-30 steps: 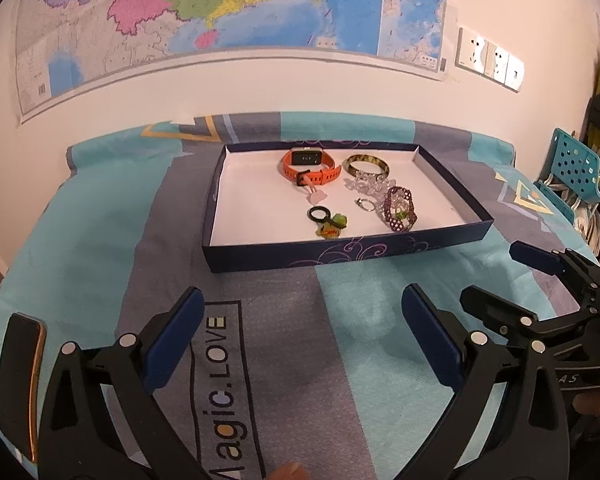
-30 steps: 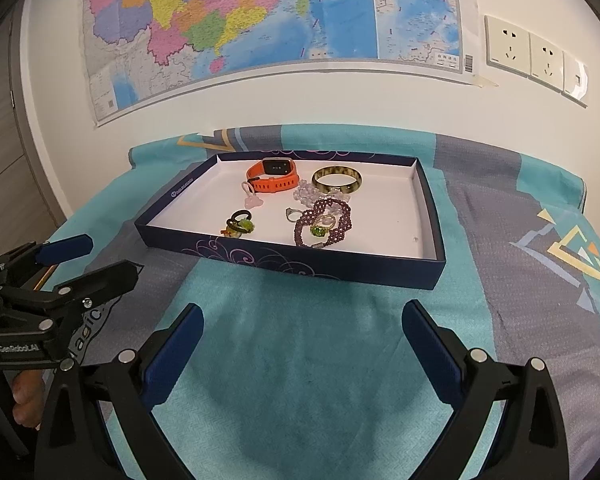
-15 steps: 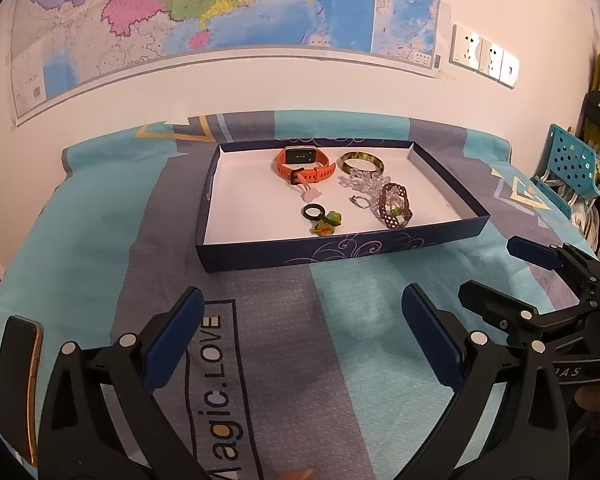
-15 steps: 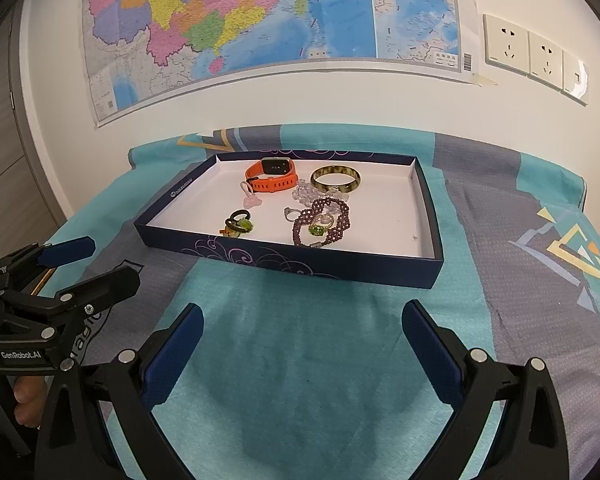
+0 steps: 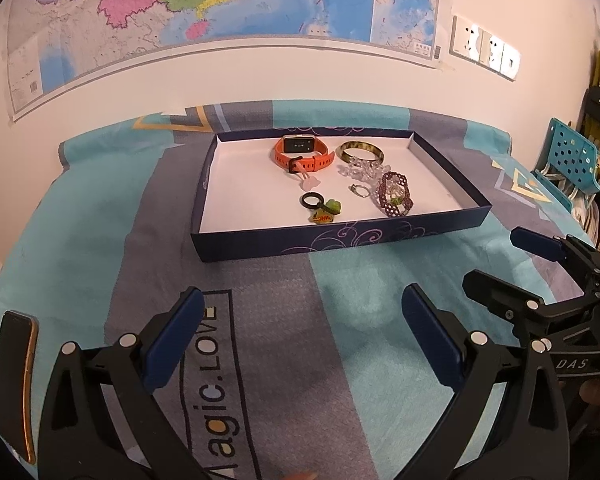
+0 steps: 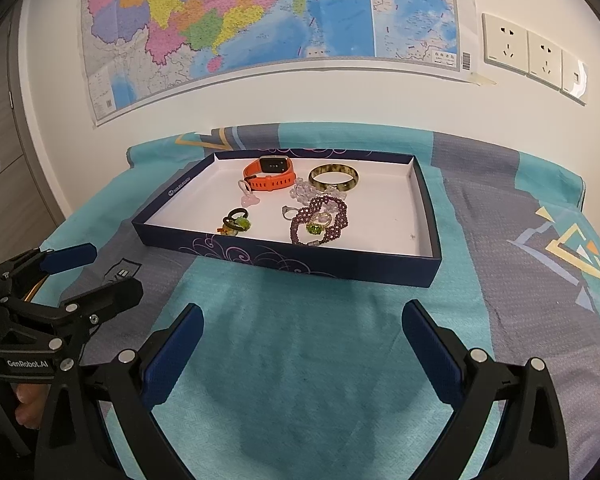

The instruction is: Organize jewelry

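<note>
A shallow dark blue box (image 5: 340,240) (image 6: 284,258) with a white floor sits on the cloth. It holds an orange watch (image 5: 302,152) (image 6: 270,176), a green bangle (image 5: 360,151) (image 6: 334,178), a clear bead bracelet (image 5: 360,170), a purple bead bracelet (image 5: 394,194) (image 6: 320,220), a small ring (image 5: 358,190), a pink charm (image 5: 310,182) and a black ring with green charms (image 5: 320,208) (image 6: 236,222). My left gripper (image 5: 304,336) and right gripper (image 6: 302,344) are open and empty, both short of the box.
A teal and grey cloth (image 5: 260,340) covers the table, against a wall with a map (image 6: 260,20). A phone (image 5: 16,380) lies at the left edge. A blue chair (image 5: 572,160) stands far right.
Both grippers have drawn back a little from the box, so it looks slightly smaller. Nothing in the box has moved.
</note>
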`<state>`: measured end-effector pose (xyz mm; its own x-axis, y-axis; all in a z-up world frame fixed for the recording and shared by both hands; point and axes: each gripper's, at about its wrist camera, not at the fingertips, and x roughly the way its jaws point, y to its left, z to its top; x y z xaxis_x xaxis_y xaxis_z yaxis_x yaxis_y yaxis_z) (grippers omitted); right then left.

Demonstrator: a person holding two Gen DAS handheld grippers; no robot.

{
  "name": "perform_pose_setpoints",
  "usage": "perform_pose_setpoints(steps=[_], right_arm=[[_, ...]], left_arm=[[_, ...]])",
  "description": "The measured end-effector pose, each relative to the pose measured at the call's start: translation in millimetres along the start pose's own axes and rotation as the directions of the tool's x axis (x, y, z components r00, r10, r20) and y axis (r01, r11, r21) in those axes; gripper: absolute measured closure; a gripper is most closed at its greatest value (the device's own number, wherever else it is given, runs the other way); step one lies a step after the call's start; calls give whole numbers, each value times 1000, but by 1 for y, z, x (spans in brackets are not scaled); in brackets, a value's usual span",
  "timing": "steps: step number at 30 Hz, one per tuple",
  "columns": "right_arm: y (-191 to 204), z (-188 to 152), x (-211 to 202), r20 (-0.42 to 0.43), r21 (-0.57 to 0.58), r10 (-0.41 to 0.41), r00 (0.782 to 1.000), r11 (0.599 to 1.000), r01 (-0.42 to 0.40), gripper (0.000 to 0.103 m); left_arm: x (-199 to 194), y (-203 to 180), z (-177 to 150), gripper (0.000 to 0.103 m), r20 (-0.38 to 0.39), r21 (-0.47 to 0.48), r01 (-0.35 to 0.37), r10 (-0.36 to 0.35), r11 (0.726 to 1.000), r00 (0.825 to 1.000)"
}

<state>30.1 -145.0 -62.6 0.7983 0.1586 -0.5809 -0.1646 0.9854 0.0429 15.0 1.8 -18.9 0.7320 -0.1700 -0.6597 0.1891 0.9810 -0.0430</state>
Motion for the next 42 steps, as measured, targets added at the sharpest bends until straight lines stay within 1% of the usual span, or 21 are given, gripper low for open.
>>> perform_pose_setpoints(steps=[7,9,11,13,18,22,25,27,42], right_arm=[[-1,0,1,-2,2,-1,1000,1000,1,7],[0,0,0,-2,-3,-5,1000,1000,5,7],[-1,-1,0,-2,-5,-7,1000,1000,7,7],[-1,-1,0,-3,-4,-7,1000,1000,7,7],[-1,-1,1,-6,-4,-7,1000,1000,7,7],[-2,-1,1,-6,-4,-8,1000,1000,8,7],[-1,-1,0,-6,-4,-9,1000,1000,9,7],[-1,-1,0,-7,-6,-9,1000,1000,9,7],[-2,-1,0,-11,-6,-13,1000,1000,13,7]], left_arm=[[-1,-1,-2,6,13,1,-17,17,1000,1000],[1,-1,-2,6,16,3,-39,39,999,999],[-1,-3,-4,6,44,15,-49,48,999,998],[-1,-3,-4,6,41,25,-56,55,998,998],[0,-1,-5,6,28,25,-53,52,998,998],[1,0,-5,6,20,18,-34,34,999,999],[2,-2,-5,6,17,24,-42,41,999,999],[2,-2,-5,6,13,22,-30,30,999,999],[0,-4,-6,6,16,21,-25,24,999,1000]])
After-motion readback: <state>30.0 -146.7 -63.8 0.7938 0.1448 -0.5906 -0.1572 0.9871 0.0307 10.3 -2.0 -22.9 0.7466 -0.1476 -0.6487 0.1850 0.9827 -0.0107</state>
